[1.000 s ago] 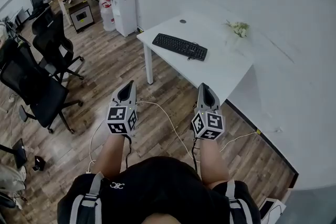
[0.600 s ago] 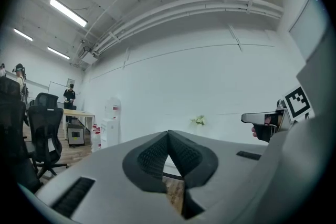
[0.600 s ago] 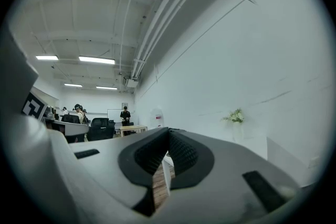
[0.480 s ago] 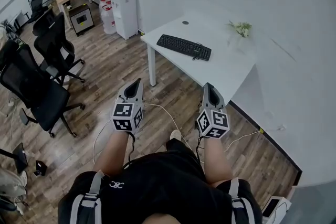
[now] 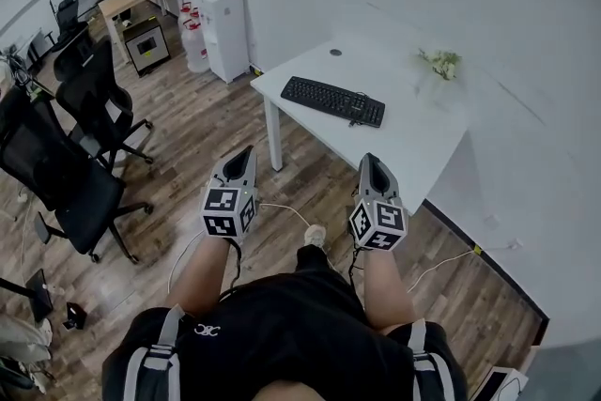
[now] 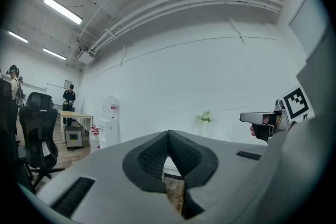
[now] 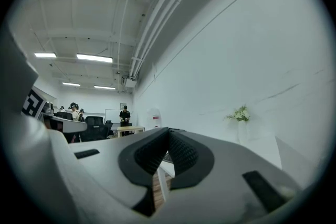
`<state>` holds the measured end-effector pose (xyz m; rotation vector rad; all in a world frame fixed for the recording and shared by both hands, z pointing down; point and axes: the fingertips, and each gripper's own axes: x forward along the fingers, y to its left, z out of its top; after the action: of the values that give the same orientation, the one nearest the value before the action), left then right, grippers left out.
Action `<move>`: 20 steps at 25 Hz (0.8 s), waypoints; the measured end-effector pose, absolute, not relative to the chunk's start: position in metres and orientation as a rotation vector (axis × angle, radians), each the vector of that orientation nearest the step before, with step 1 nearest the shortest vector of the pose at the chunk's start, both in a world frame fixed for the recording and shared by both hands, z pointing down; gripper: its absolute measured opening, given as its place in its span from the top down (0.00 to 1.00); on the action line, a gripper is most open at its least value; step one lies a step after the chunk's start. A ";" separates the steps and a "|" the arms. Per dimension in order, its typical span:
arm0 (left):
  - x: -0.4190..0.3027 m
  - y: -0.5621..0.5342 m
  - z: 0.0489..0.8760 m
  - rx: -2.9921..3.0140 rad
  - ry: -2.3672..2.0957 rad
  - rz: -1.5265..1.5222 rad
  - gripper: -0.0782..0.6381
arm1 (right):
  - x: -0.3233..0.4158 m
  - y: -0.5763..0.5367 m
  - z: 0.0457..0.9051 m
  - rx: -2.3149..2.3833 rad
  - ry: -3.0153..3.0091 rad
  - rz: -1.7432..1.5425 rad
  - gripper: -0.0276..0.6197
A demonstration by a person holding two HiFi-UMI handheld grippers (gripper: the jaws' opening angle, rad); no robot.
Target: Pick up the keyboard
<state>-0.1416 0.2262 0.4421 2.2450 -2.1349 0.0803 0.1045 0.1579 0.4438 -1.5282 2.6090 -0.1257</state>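
My left gripper [image 5: 241,151] and right gripper [image 5: 370,161]: jaws pressed together, nothing pinched. Black keyboard [image 5: 332,100] ahead on white worktop [image 5: 418,131], well apart.

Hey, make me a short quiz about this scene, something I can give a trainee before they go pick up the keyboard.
1. True or false: the left gripper is shut on the keyboard.
2. What stands on the white table besides the keyboard?
A. a vase of flowers
B. a monitor
C. a coffee mug
3. On the right gripper, are the fingers together or apart?

Key:
1. False. The keyboard lies on the table, away from both grippers.
2. A.
3. Together, with nothing between them.
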 end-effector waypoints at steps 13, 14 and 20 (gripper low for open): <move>-0.155 0.038 0.458 2.188 -2.093 0.137 0.87 | 0.097 -0.032 0.460 -1.596 2.632 -0.152 0.95; -0.156 0.025 0.457 2.183 -2.093 0.143 0.87 | 0.095 -0.047 0.460 -1.593 2.638 -0.159 0.95; -0.161 -0.048 0.460 2.144 -2.099 0.184 0.87 | 0.096 -0.127 0.465 -1.578 2.630 -0.217 0.95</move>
<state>-0.1606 -0.0485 0.4598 2.1436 -2.0994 0.1845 0.0957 -0.1271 0.4648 -1.5775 2.6304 -0.2172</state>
